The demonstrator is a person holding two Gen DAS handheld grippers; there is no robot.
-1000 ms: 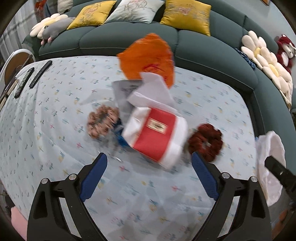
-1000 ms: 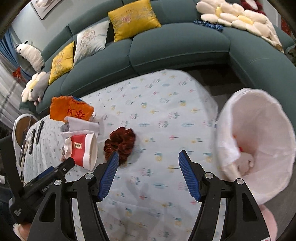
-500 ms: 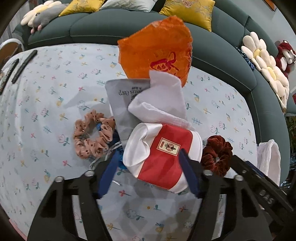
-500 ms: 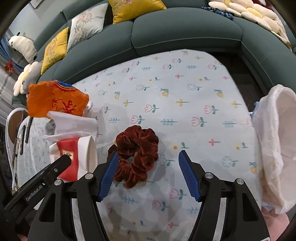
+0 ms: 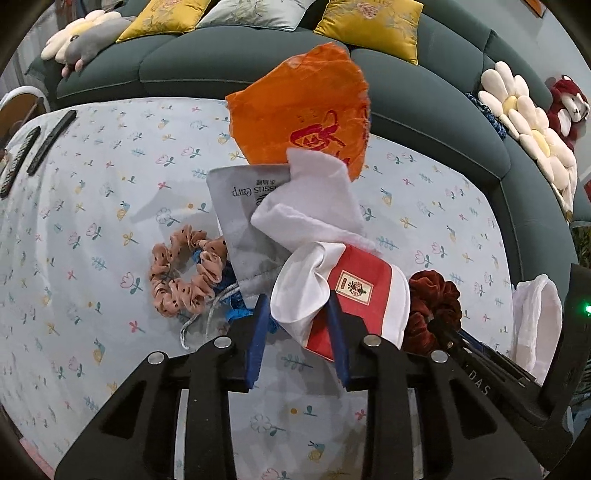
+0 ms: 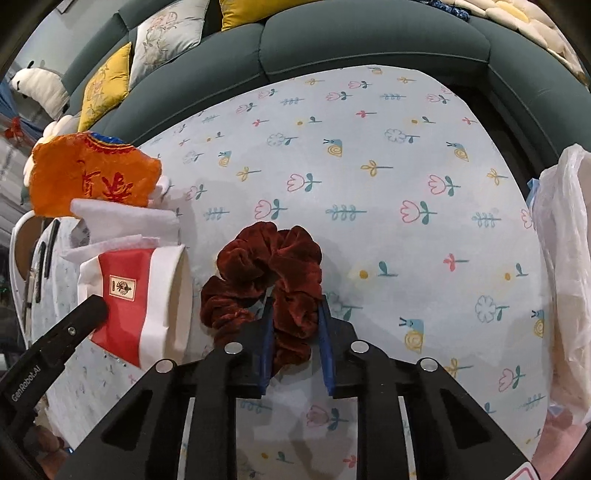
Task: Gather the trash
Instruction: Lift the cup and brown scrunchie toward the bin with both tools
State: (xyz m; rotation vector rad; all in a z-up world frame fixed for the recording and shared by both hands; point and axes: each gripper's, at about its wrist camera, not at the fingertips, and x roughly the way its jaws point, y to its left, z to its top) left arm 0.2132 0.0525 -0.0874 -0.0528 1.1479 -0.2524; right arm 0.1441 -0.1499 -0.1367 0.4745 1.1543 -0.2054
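A crushed red-and-white paper cup (image 5: 354,295) lies on the flowered tablecloth (image 5: 110,177); it also shows in the right wrist view (image 6: 136,295). My left gripper (image 5: 299,325) is shut on the cup's white crumpled end. A dark red velvet scrunchie (image 6: 266,277) lies right of the cup; it also shows in the left wrist view (image 5: 436,299). My right gripper (image 6: 295,332) is shut on the scrunchie. A white tissue (image 5: 314,206), a grey packet (image 5: 240,218) and an orange wrapper (image 5: 303,110) lie behind the cup.
A pink dotted scrunchie (image 5: 184,273) lies left of the cup, with blue cord beside it. A white trash bag (image 6: 565,280) hangs at the table's right edge. Two remotes (image 5: 37,147) lie far left. A green sofa (image 6: 369,33) curves behind the table.
Both grippers moved forward and closed: the left onto the paper cup, the right onto the dark red scrunchie.
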